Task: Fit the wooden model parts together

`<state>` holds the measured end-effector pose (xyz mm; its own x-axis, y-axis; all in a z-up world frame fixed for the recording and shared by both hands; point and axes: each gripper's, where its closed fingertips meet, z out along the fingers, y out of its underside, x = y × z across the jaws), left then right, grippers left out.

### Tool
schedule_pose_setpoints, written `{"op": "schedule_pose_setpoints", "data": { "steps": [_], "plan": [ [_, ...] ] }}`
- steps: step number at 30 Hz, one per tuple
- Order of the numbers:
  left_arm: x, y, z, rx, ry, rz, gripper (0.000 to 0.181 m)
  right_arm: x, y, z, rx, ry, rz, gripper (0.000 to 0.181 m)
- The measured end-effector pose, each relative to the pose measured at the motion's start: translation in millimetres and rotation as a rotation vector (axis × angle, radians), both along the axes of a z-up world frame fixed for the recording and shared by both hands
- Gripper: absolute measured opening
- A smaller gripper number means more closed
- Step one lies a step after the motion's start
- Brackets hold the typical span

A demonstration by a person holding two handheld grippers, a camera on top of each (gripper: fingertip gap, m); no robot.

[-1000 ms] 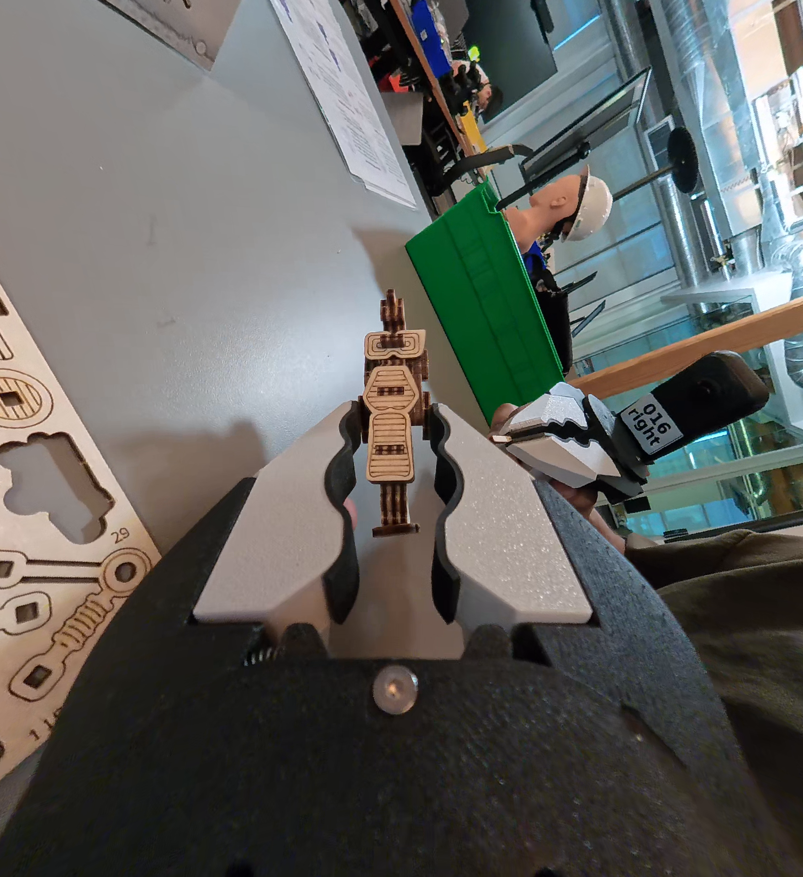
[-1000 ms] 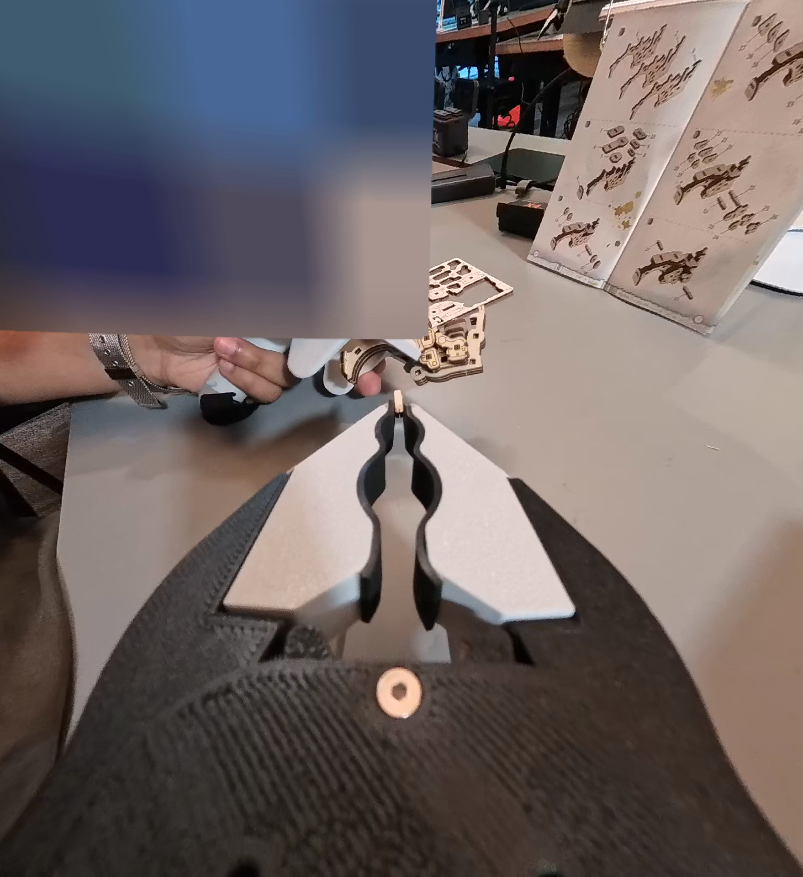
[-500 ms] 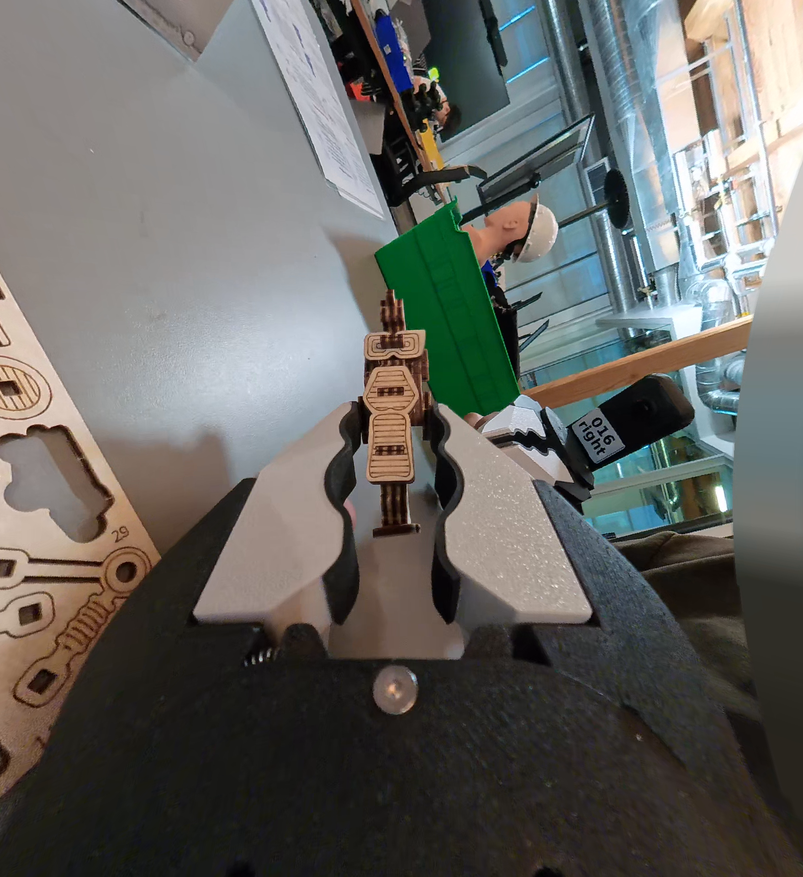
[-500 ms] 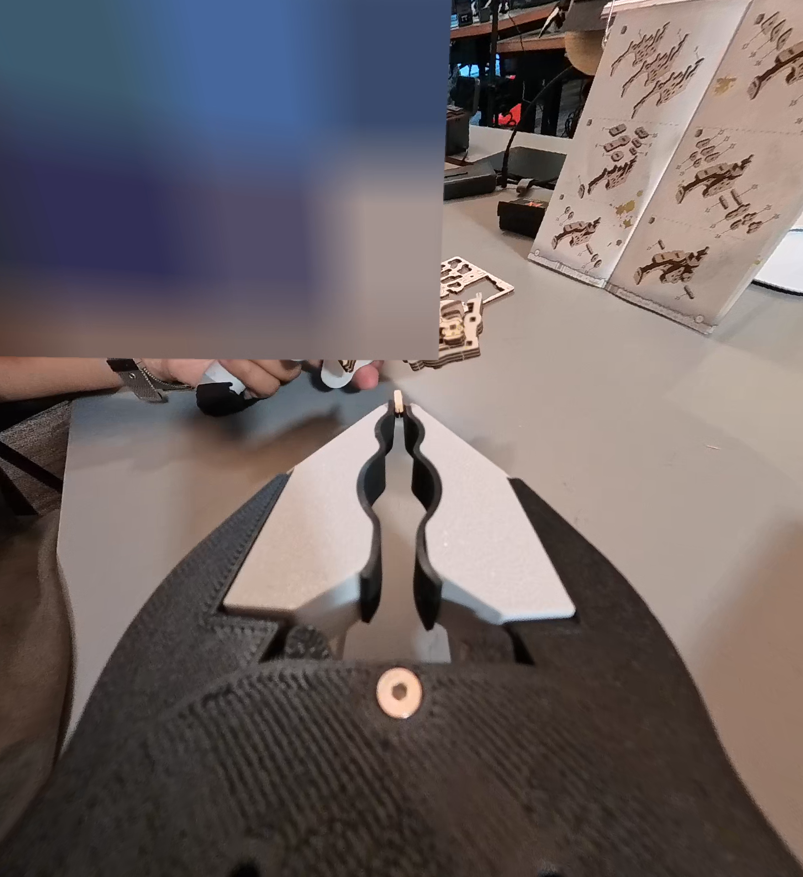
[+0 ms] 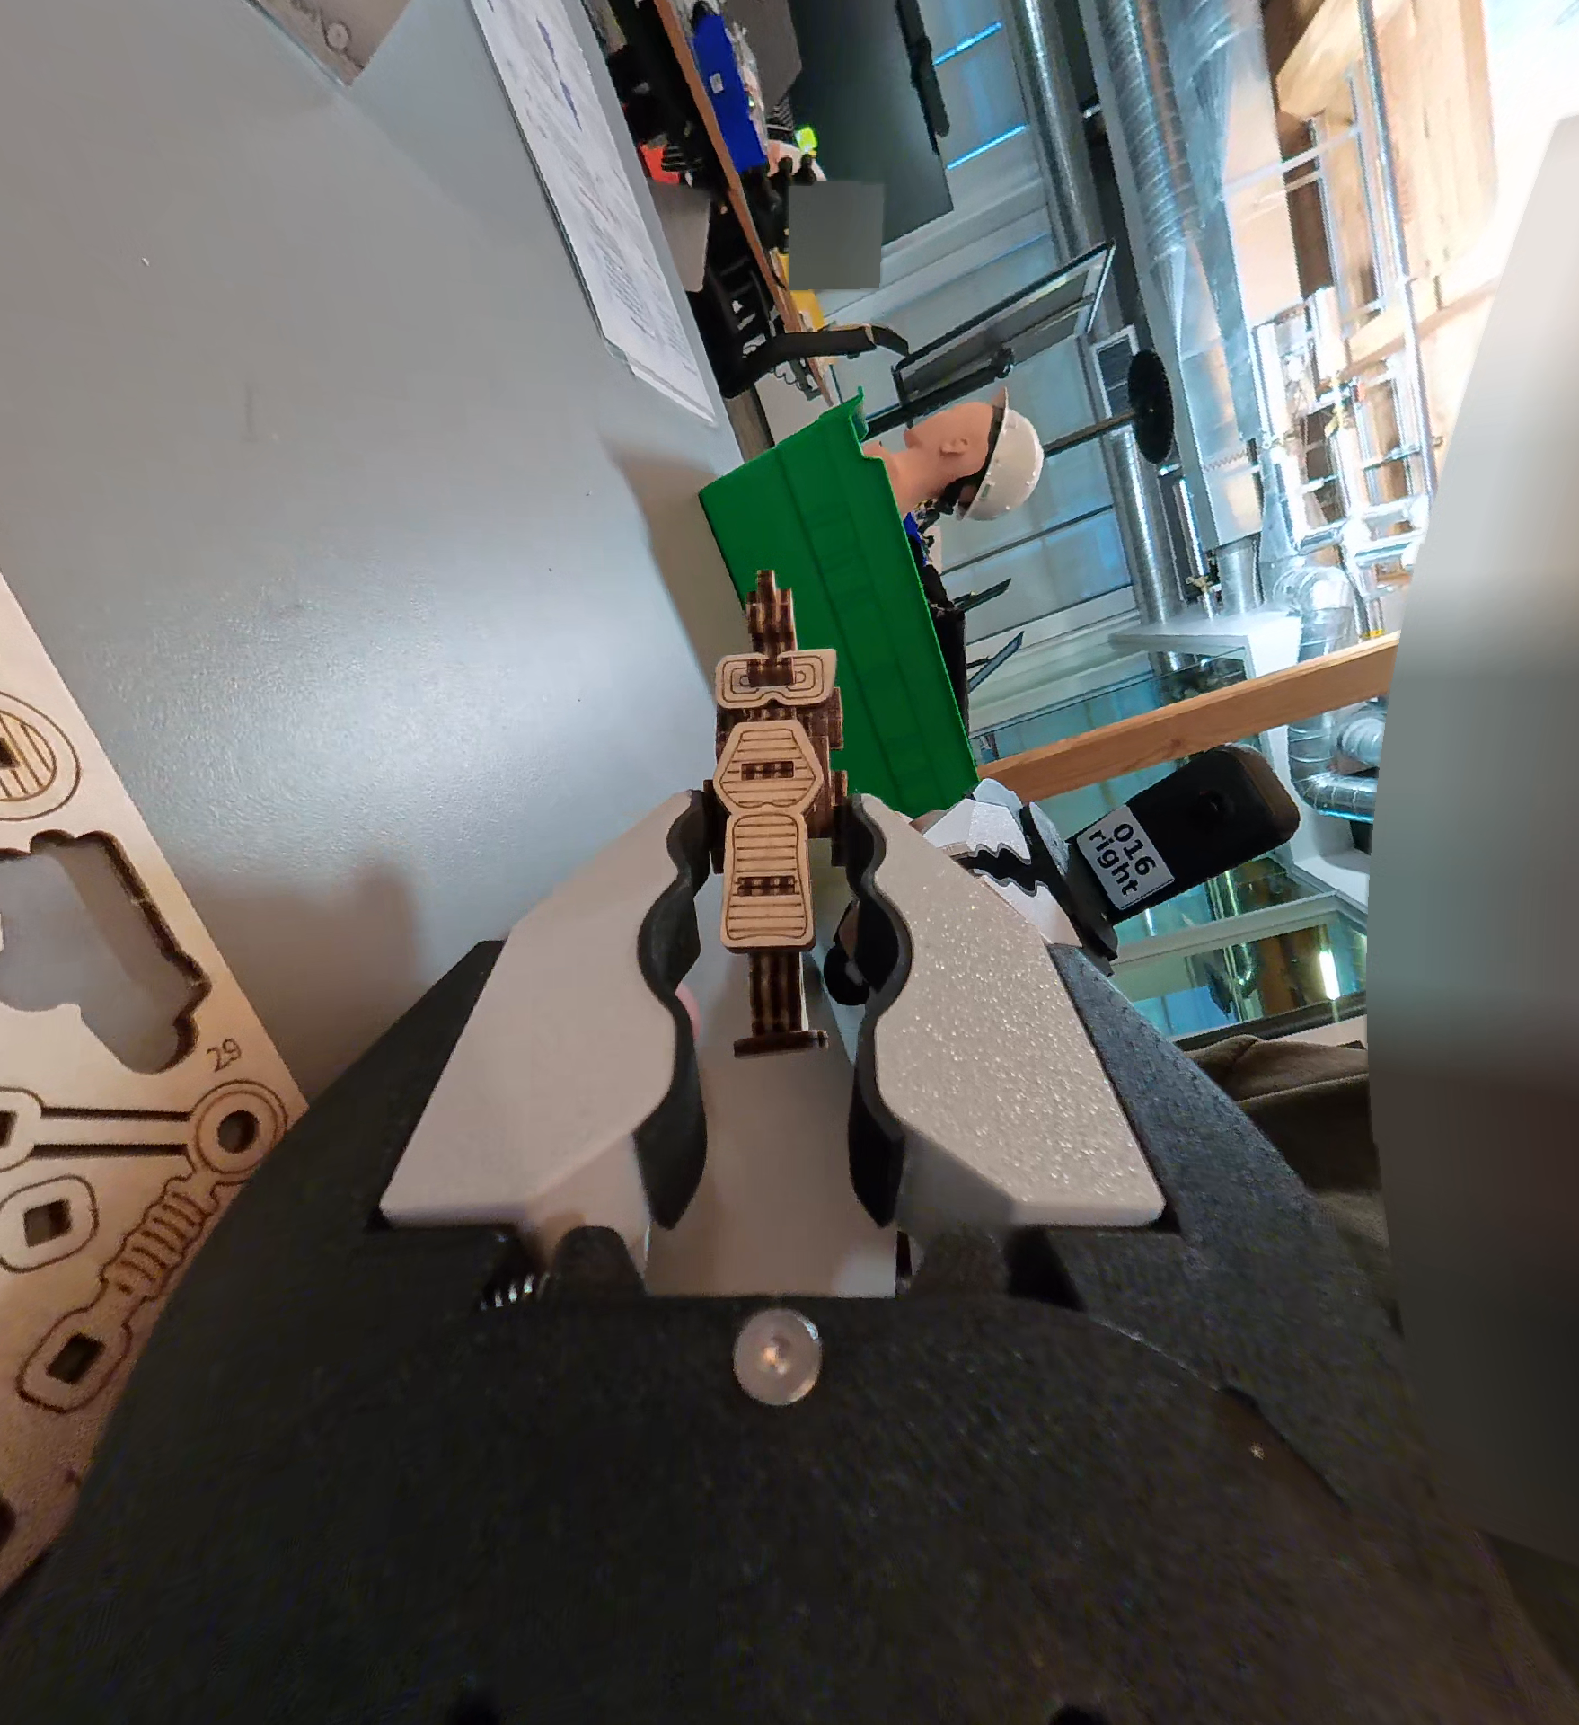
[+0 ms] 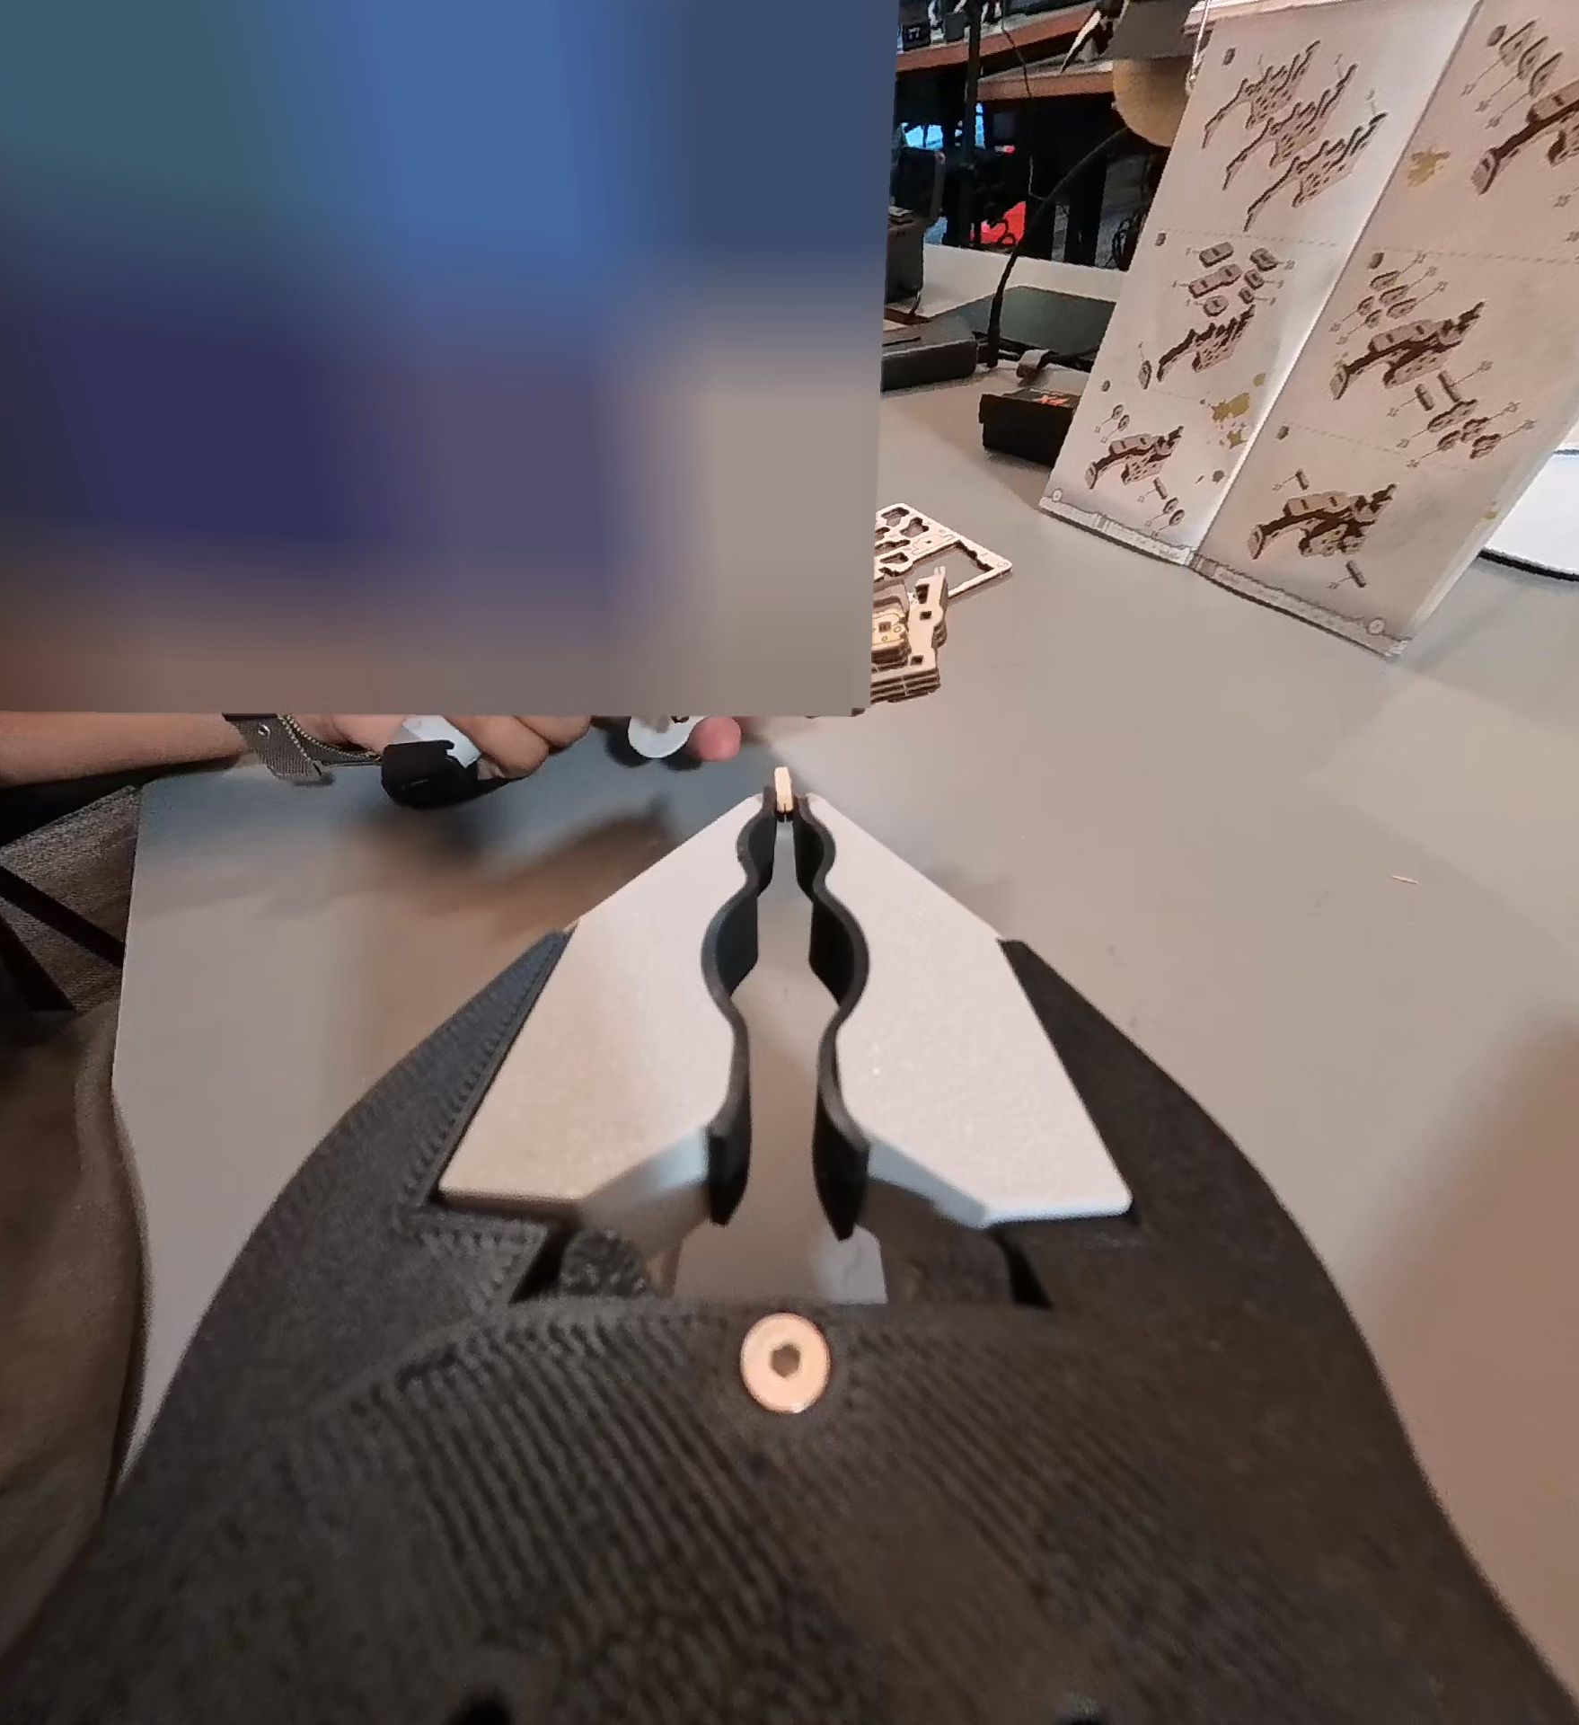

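Observation:
My left gripper [image 5: 772,817] is shut on a layered wooden model assembly [image 5: 772,803], which stands up between the fingertips above the grey table [image 5: 300,467]. My right gripper [image 6: 781,807] is shut on a tiny pale wooden piece [image 6: 781,782] pinched at its very tips. It also shows in the left wrist view [image 5: 991,840], just right of and behind the assembly. In the right wrist view the left gripper [image 6: 664,737] and the hand holding it are partly hidden by the blurred patch.
A laser-cut wooden parts sheet [image 5: 39,980] lies at left. Another parts sheet with a part-built model [image 6: 907,635] lies ahead on the table. A folded instruction sheet [image 6: 1327,373] stands at right. A green bin [image 5: 832,635] sits at the table edge. There is about 7 centimeters between the tips of the two grippers.
The left gripper with the assembly has moved up and away in the right wrist view. In the left wrist view the right gripper has drawn closer behind the assembly. Both grips are unchanged.

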<state>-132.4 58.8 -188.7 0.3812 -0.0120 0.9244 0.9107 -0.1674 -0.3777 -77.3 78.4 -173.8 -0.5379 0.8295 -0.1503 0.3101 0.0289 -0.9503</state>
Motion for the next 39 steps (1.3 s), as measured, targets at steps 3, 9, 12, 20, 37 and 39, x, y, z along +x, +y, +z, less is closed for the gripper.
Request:
{"op": "schedule_pose_setpoints", "data": {
  "steps": [3, 9, 12, 20, 37, 39],
  "plan": [
    [0.2, 0.0, 0.0, 0.001, -0.001, -0.002, 0.025, 0.0, 0.2, 0.0, 0.000, 0.000, 0.000, 0.001],
    [1.0, 0.2, 0.5, 0.004, -0.005, -0.009, 0.025, 0.1, 0.0, -0.2, 0.001, 0.000, 0.001, 0.001],
    [2.8, 0.3, 1.3, 0.011, -0.015, -0.021, 0.025, 0.2, 0.0, -0.3, 0.001, -0.001, 0.001, 0.001],
    [4.0, 0.4, 2.3, 0.019, -0.020, -0.031, 0.025, 0.6, 0.0, -0.3, 0.001, -0.001, 0.002, 0.001],
    [9.5, 0.5, 5.6, 0.038, -0.003, -0.062, 0.025, 1.2, 0.2, 0.0, 0.000, 0.001, 0.002, 0.001],
    [9.8, 0.9, 5.0, 0.030, 0.011, -0.058, 0.025, 0.8, 0.4, 0.2, 0.001, 0.001, 0.000, 0.001]
  ]
}}
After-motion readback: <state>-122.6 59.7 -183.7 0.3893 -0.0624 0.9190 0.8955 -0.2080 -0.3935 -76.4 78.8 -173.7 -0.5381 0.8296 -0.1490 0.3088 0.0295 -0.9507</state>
